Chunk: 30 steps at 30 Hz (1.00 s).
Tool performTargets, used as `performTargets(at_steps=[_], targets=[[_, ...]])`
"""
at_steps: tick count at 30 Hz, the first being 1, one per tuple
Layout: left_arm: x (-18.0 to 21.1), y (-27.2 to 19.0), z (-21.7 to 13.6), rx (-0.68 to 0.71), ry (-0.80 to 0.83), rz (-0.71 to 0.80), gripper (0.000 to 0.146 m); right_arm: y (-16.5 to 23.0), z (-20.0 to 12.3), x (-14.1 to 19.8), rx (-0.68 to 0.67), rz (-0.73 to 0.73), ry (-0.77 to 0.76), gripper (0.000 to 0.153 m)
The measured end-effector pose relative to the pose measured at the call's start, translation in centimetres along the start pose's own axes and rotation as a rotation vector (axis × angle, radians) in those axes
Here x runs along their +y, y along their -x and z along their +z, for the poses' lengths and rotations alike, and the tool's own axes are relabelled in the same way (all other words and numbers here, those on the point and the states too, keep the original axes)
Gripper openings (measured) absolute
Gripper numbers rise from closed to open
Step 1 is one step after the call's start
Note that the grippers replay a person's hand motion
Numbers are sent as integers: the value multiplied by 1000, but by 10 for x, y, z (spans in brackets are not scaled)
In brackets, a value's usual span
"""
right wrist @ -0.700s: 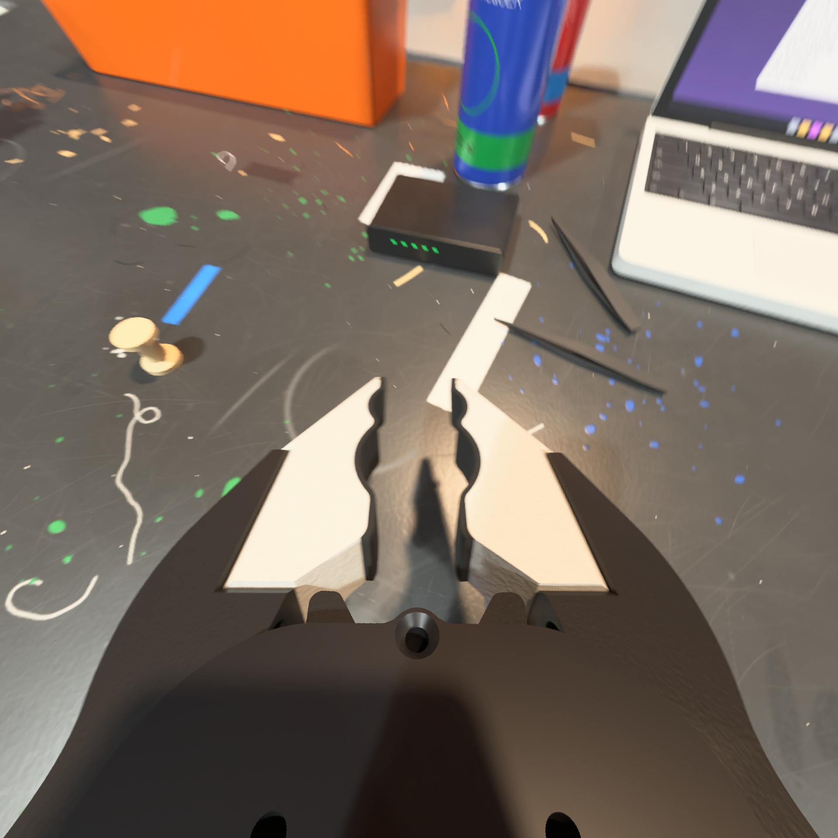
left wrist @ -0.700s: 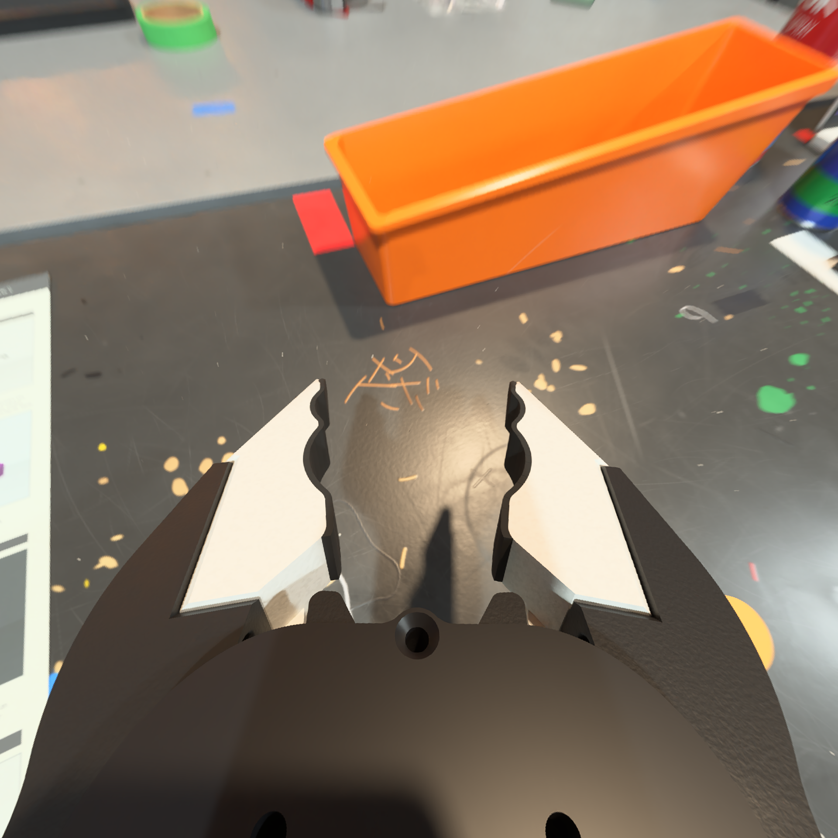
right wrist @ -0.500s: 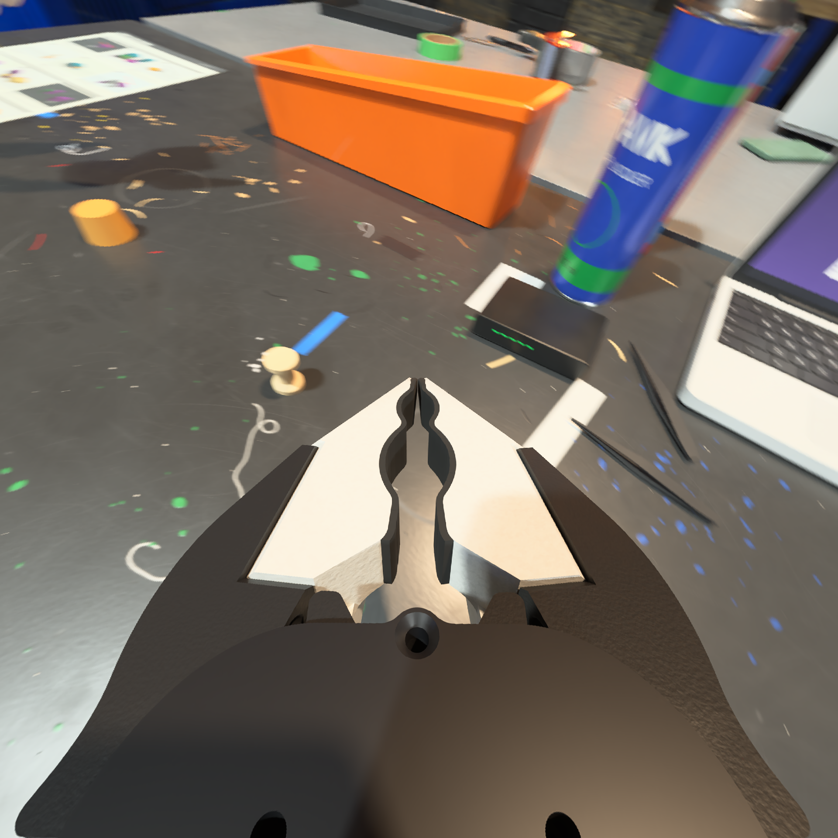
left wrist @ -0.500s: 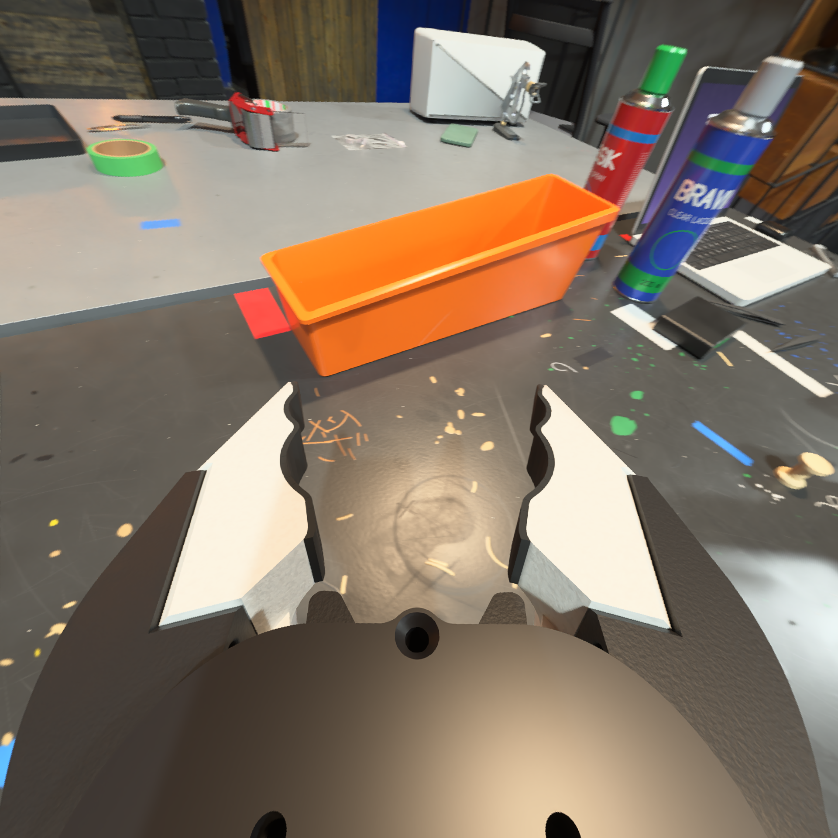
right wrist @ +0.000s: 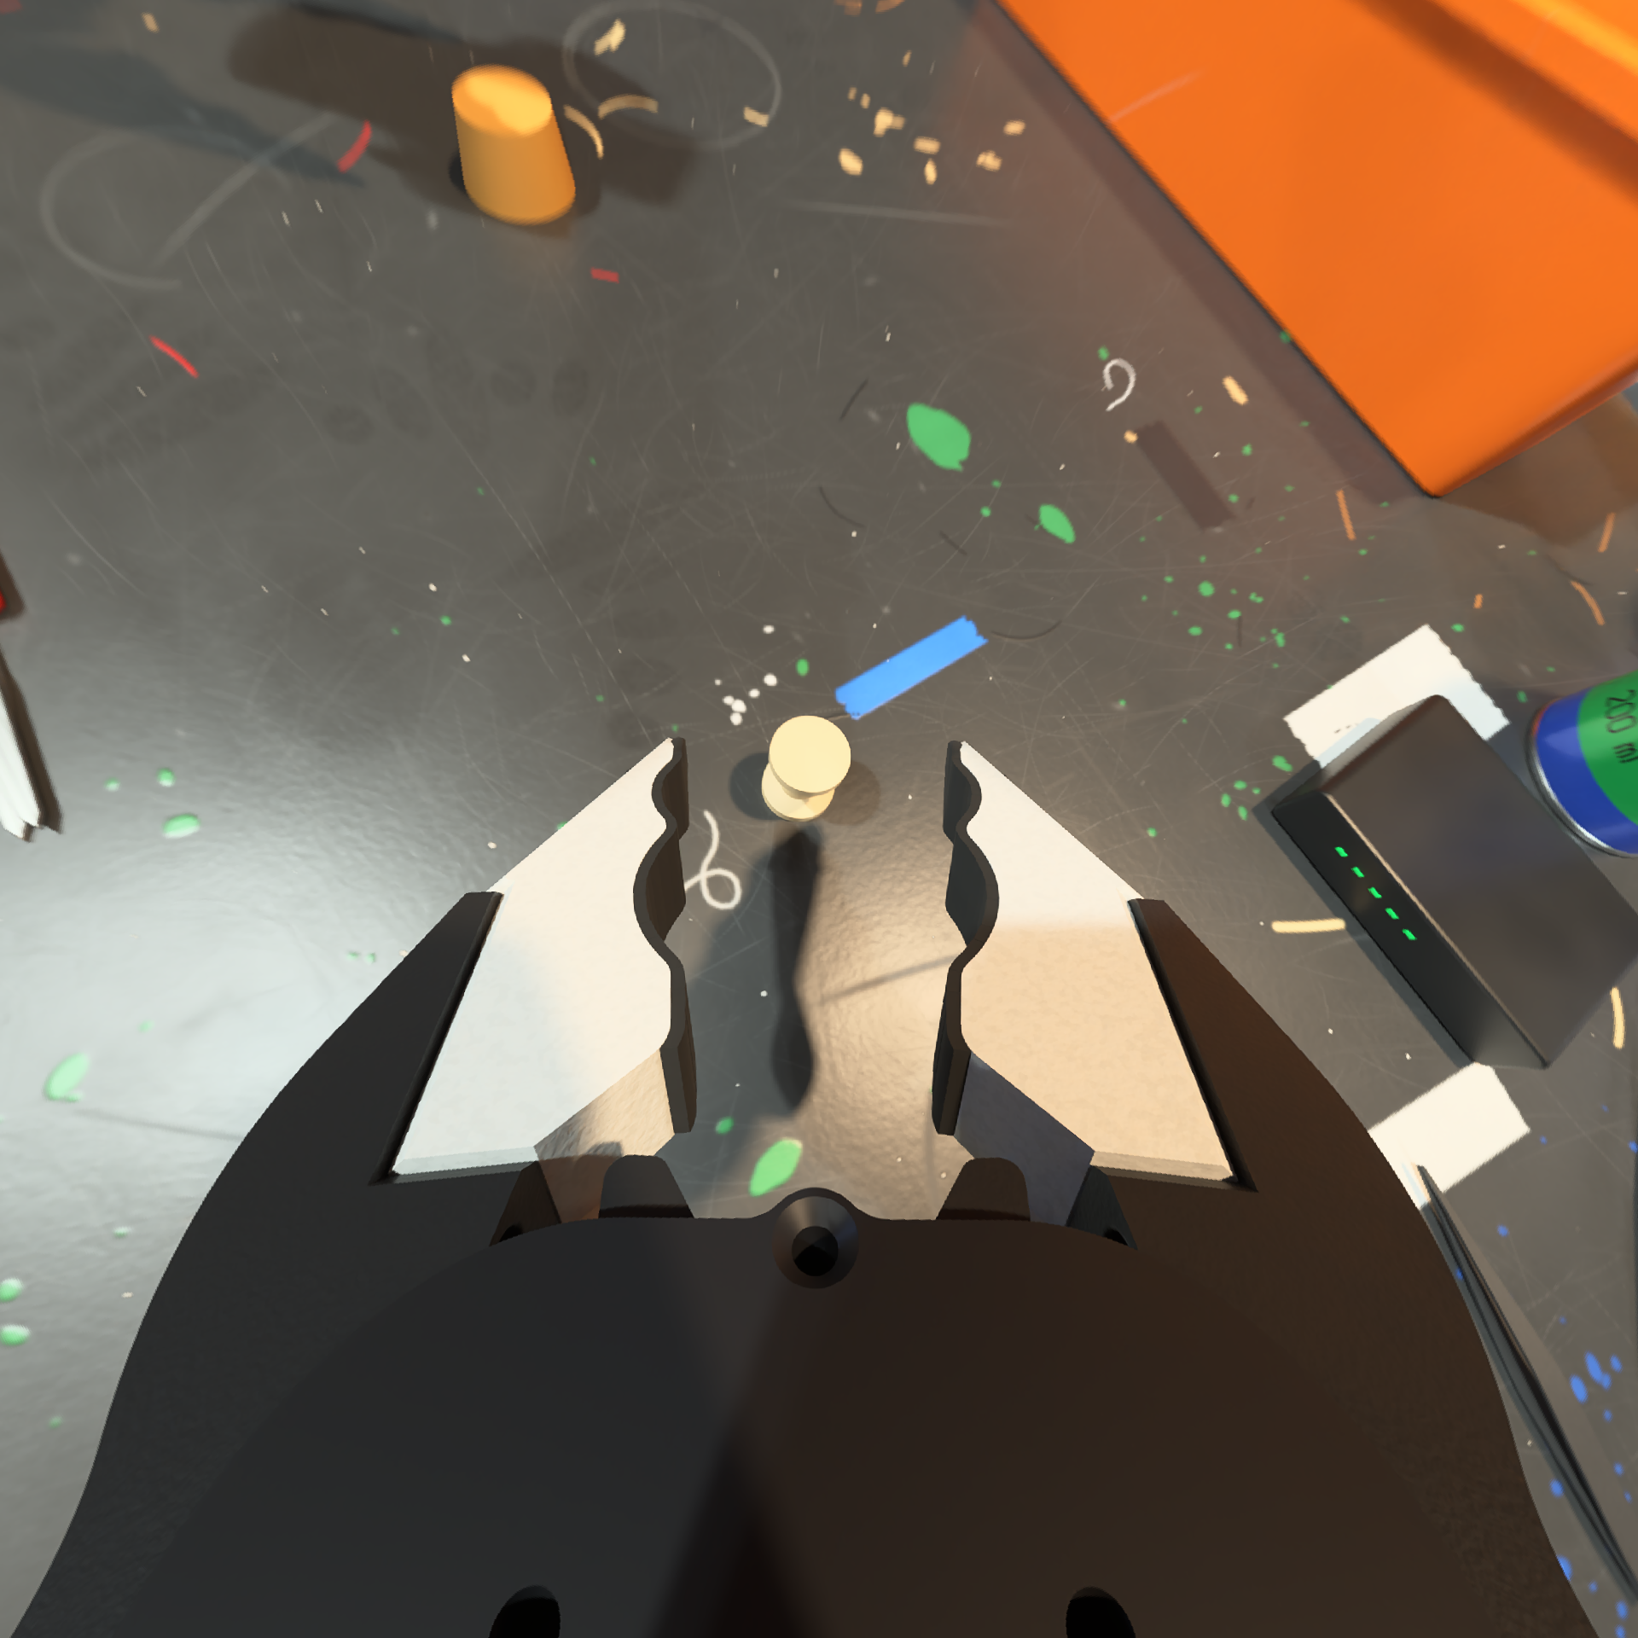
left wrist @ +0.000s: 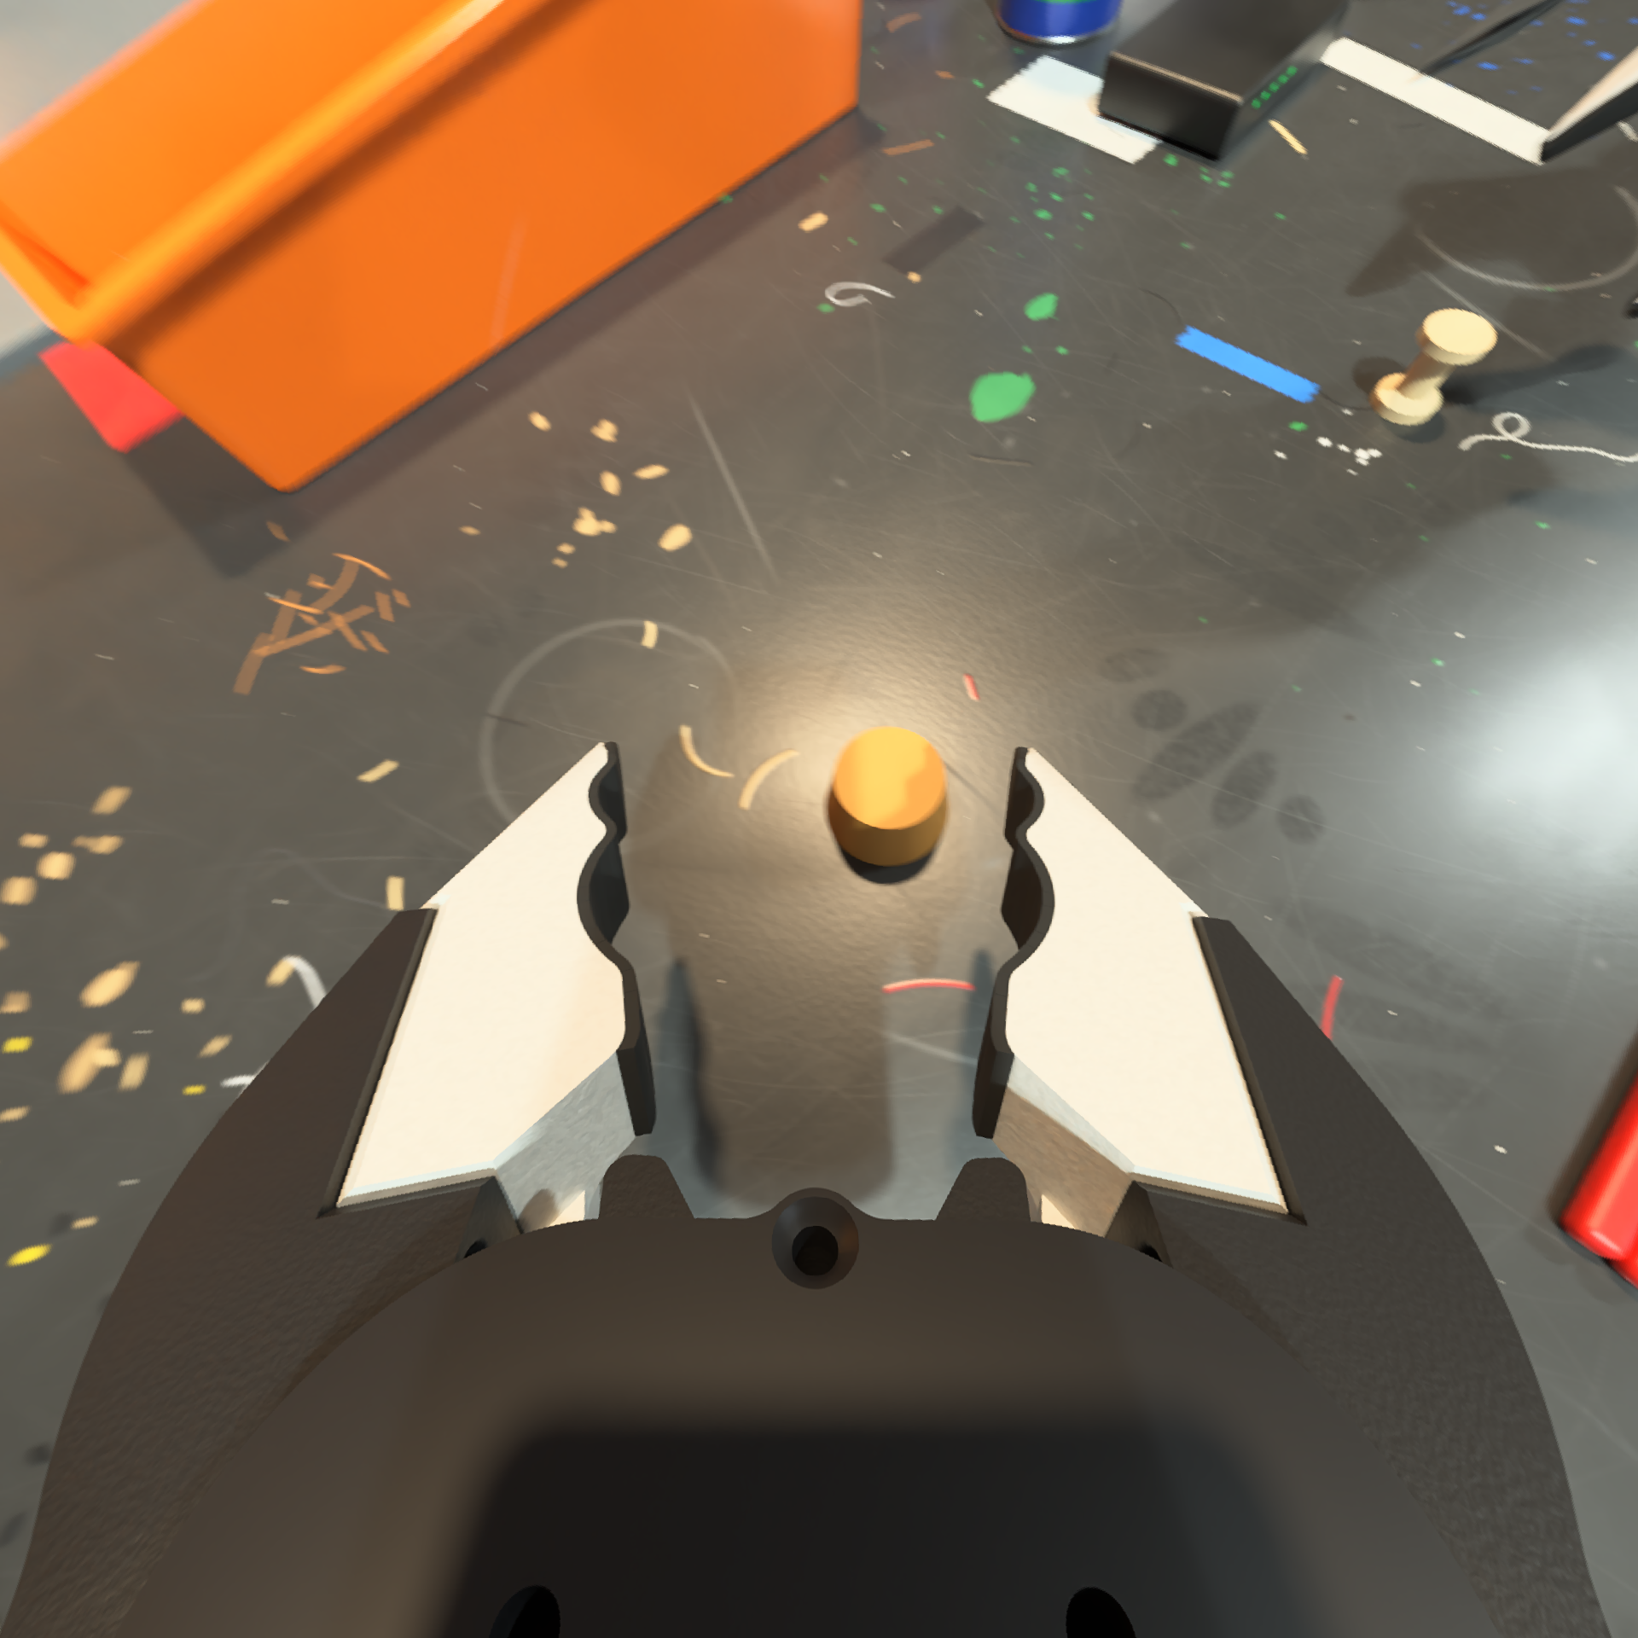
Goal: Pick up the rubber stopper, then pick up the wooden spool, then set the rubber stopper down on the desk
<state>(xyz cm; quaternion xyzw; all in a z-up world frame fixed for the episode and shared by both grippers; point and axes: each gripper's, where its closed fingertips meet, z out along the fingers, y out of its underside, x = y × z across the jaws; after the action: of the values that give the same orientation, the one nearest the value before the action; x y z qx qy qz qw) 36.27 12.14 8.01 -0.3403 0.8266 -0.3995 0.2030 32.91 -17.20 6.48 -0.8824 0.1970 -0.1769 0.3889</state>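
Left wrist view. The rubber stopper (left wrist: 887, 807), a stubby orange-yellow plug, stands on the dark, paint-flecked desk (left wrist: 1108, 567), in line with the gap of the left gripper (left wrist: 814, 762) and nearer the right-hand fingertip than the left. It touches neither finger. The jaws stand wide apart, nothing between them, nothing gripped. From above I cannot tell how high the tips hang over the surface. Far off to the upper right the wooden spool (left wrist: 1436, 365) stands on the desk just past a strip of blue tape (left wrist: 1245, 363). An orange bin (left wrist: 425, 204) fills the upper left, a red patch (left wrist: 106, 399) showing at its near corner. A black box with green lights (left wrist: 1214, 84) sits at the top edge, and a red object (left wrist: 1609, 1188) pokes in at the right edge.

Right wrist view. The spool (right wrist: 804, 769) stands upright just ahead of the right gripper (right wrist: 814, 753), between the tips and a shade closer to the left-hand one; no contact. These jaws are also spread, a little less wide, and empty. The blue tape (right wrist: 911, 666) lies just beyond the spool. The stopper (right wrist: 514, 146) shows here from the side, tapered, well apart at the upper left.

Only this view shows the base of a blue and green can (right wrist: 1595, 762) beside the black box (right wrist: 1454, 877), and white sheet edges (right wrist: 18, 780) at the left border. Only the left view shows the red patch and the red object.
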Motion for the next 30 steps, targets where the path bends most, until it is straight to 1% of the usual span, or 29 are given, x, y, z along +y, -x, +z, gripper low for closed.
performTargets(at_steps=[1,3,4,6,7,9,11,16,18,19,21,23,24,25,27,30], targets=[[5,-7,3,24,6,-14,82,-1,5,4,-9,-12,22,58],[13,-18,10,44,18,-13,81,-2,12,9,-29,-30,55,57],[15,-22,14,52,24,-18,85,-2,16,10,-39,-37,63,56],[18,-27,21,59,37,-36,104,-3,21,13,-55,-45,75,55],[21,-27,24,49,56,-30,110,-4,23,15,-64,-44,78,54],[27,-27,31,26,92,-6,111,-4,27,17,-83,-45,84,52],[33,-28,37,29,133,1,105,-4,31,19,-101,-50,89,50],[40,-27,48,29,169,-3,80,-1,37,20,-167,-43,82,41],[39,-26,50,32,160,-3,71,0,38,19,-183,-40,75,41],[39,-26,51,45,159,-14,65,0,38,19,-185,-37,71,42],[38,-24,52,50,155,-19,54,1,36,17,-199,-39,60,49],[38,-22,52,50,156,-13,41,3,35,20,-215,-53,85,61],[38,-21,52,51,156,-9,38,4,35,23,-225,-64,102,65],[38,-19,52,50,155,-5,38,4,37,25,-232,-75,118,66],[39,-16,52,50,152,2,38,5,39,27,-249,-74,118,59],[41,-10,49,57,159,16,38,5,41,25,-264,-85,113,33]])
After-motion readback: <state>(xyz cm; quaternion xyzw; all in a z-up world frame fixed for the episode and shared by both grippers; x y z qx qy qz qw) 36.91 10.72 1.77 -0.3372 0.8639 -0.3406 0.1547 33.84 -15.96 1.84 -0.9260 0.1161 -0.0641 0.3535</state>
